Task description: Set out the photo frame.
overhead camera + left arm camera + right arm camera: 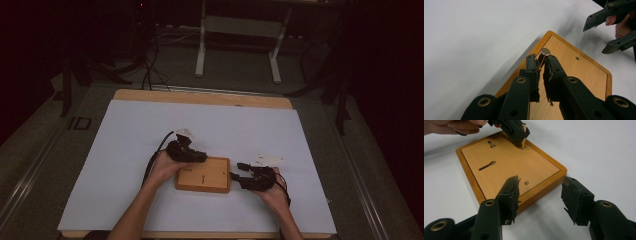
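Hand-held gripper, left (542, 65), clenched on brass peg (543, 55); peg upright over wooden board (509, 167) far corner, tip at board surface. Right hand-held gripper (540, 195) released, jaws straddling board's near corner. Board lies on bench (125, 145), btwn both hands

Brass pin (543, 57): lower shaft hidden between jaws of left gripper (541, 65); whether tip sits in hole of wooden board (574, 72) cannot tell. Board's near end cut off by bottom edge in left gripper view.

Right gripper (540, 195): left jaw covers part of board's near edge.

High view: dim, pin too small to make out; white tags (267, 160) by grippers blurred, unreadable. Forearms (131, 217) cut off at bottom edge. Far room dark, shapes under frame (237, 25) unclear.
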Available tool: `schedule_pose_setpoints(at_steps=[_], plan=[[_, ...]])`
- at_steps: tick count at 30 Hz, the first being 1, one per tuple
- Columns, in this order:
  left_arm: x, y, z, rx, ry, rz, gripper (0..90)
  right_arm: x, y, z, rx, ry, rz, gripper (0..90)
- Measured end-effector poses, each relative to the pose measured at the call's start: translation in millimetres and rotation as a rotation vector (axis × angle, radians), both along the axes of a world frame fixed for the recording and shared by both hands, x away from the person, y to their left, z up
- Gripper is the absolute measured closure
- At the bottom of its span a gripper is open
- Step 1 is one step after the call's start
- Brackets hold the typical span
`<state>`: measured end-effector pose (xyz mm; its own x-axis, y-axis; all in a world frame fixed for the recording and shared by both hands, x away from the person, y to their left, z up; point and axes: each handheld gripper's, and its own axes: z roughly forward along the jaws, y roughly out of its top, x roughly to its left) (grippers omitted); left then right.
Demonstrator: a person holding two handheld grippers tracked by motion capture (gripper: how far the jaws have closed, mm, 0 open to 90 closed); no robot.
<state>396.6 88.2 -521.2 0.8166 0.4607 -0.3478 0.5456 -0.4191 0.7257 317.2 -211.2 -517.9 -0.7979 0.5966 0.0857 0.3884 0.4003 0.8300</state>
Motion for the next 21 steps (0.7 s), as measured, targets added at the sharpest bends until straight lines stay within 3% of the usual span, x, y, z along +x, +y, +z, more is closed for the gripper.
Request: schedule_pose_setpoints(at_steps=[5,12,21], plan=[[2.4,0.7,-0.2,-0.003,0.012,-0.006,82.7,-1.0,-1.1,1.1,0.000,-0.008,0.001,48.1],[9.1,3.2,-2.5,-0.034,0.071,0.000,82.7,-4.4,-2.3,2.2,-0.003,-0.019,0.019,49.1],[15.4,3.9,-4.2,-0.049,0.105,0.006,83.7,-6.7,-3.2,0.7,-0.023,-0.035,0.039,51.1]])
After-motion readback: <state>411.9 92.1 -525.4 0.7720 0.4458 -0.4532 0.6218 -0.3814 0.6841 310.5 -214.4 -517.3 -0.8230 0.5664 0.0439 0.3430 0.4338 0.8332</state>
